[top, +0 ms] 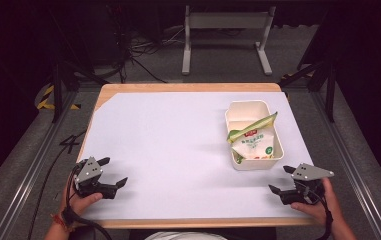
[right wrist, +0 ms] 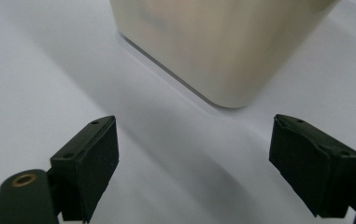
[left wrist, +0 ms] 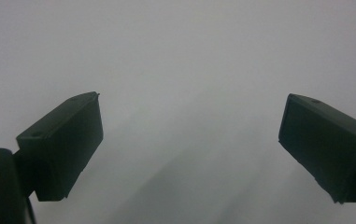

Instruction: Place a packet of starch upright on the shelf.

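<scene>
A cream plastic bin [top: 238, 107] stands on the white sheet at the right, holding a white snack packet [top: 258, 145] and a green-and-yellow packet [top: 253, 125] leaning across it. My right gripper [top: 281, 179] rests near the front right, just in front of the bin, open with nothing between its jaws; the bin's near corner [right wrist: 222, 51] looms close ahead in the right gripper view. My left gripper [top: 113, 171] sits at the front left, open and empty [left wrist: 189, 140], over bare white sheet.
The white sheet [top: 168, 140] covers most of the wooden table [top: 188, 87]. Metal frame rails run along both sides. A white stand [top: 225, 35] and cables lie on the floor beyond the far edge.
</scene>
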Demonstrator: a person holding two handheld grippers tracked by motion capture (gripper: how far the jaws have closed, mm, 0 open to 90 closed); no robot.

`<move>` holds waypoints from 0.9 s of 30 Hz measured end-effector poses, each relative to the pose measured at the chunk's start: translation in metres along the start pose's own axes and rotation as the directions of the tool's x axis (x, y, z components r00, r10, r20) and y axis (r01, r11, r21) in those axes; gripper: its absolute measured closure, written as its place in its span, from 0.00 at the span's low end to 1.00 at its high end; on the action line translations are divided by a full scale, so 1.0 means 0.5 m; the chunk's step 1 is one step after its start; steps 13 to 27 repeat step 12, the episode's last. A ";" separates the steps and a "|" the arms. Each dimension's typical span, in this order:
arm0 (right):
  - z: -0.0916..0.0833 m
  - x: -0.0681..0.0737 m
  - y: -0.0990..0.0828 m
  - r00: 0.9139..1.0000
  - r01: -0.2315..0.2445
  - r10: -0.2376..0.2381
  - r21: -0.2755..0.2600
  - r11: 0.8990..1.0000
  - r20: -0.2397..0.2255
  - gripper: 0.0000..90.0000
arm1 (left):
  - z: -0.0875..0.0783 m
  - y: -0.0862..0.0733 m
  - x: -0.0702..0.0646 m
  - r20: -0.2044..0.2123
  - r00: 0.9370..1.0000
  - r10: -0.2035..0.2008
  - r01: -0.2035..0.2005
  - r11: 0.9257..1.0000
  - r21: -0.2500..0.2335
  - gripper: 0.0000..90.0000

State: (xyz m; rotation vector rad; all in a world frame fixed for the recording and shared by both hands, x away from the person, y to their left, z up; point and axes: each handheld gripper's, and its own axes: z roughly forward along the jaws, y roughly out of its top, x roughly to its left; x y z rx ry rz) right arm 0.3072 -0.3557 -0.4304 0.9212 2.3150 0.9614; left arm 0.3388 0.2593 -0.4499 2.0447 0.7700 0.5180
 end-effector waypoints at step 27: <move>-0.002 -0.003 -0.003 1.000 -0.010 0.010 0.003 1.000 0.009 0.17 | 0.009 0.004 -0.002 0.011 0.999 0.032 -0.032 0.999 0.015 0.08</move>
